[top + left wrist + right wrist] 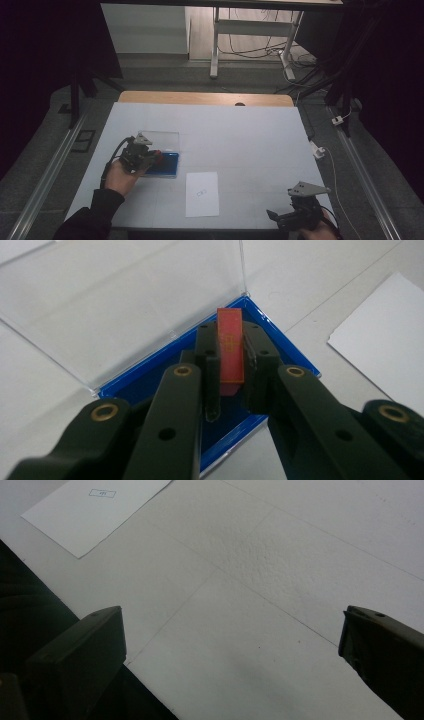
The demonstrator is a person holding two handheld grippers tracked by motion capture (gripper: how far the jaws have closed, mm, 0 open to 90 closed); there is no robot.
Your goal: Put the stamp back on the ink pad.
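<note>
Left gripper view: one red stamp (230,351), clamped.

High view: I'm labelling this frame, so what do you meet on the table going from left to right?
Left tool shut on a red block, over the blue case with its clear lid open → white paper sheet → right tool, open, near the table's right front corner.
</note>
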